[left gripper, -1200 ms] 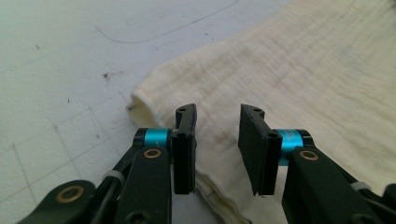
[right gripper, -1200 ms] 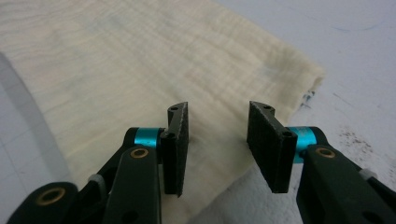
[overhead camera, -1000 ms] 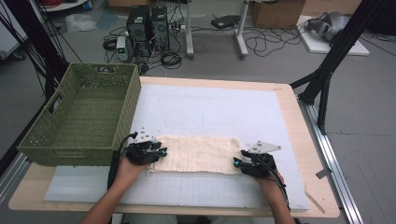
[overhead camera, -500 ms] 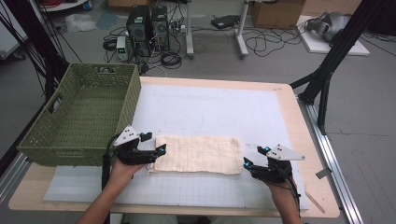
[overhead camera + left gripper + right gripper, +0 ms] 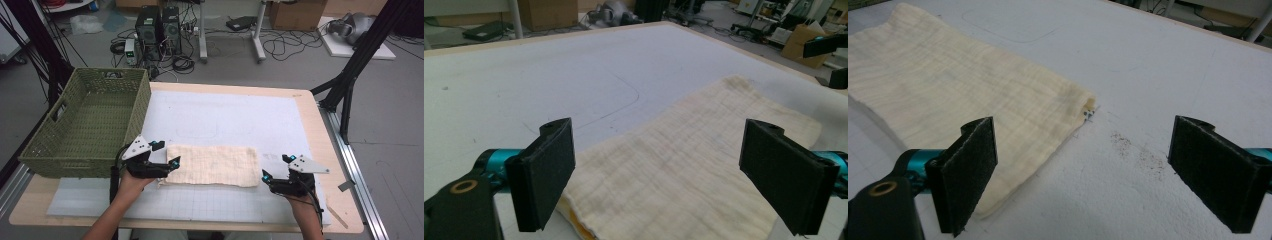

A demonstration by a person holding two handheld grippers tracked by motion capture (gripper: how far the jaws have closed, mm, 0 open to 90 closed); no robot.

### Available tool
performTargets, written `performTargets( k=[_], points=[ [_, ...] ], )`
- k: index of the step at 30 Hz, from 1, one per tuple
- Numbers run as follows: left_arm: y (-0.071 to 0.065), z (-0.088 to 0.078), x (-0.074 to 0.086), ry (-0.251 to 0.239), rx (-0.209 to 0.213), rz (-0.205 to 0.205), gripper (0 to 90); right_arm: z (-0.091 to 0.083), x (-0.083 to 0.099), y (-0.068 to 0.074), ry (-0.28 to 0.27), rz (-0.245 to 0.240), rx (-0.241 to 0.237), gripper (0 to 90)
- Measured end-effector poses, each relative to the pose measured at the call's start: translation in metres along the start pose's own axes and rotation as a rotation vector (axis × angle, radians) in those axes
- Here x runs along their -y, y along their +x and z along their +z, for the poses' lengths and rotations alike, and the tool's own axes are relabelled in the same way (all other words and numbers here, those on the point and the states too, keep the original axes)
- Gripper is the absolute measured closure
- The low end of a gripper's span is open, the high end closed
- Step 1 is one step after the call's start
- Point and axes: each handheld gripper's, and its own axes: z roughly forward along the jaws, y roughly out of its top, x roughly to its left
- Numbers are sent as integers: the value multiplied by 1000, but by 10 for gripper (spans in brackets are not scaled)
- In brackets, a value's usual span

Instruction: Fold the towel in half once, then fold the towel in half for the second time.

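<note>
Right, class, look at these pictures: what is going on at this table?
A person holds a gripper in each hand over a folded cream cloth lying flat on the white mat. The left gripper hovers at one short end, the right gripper just off the other. Both have just been opening their jaws, with nothing clamped between them. A green basket stands to the left.

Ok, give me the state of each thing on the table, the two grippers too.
Cloth: folded, lying flat on the mat, free of both grippers.
Basket: upright, empty.
Left gripper: jaws just opened, wide, nothing between them.
Right gripper: jaws just opened, wide, holding nothing.
</note>
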Motion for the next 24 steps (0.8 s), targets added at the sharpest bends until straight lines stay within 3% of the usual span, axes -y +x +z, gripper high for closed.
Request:
performTargets(
  k=[11,18,24],
  points=[
    [2,-2,1,-1,-5,0,152,2,-1,0,0,0,9,116],
    [4,-1,0,-8,-57,-5,152,1,-1,0,-7,4,11,116],
    [4,0,1,2,-48,-7,152,0,2,-3,3,13,16,116]
  ],
)
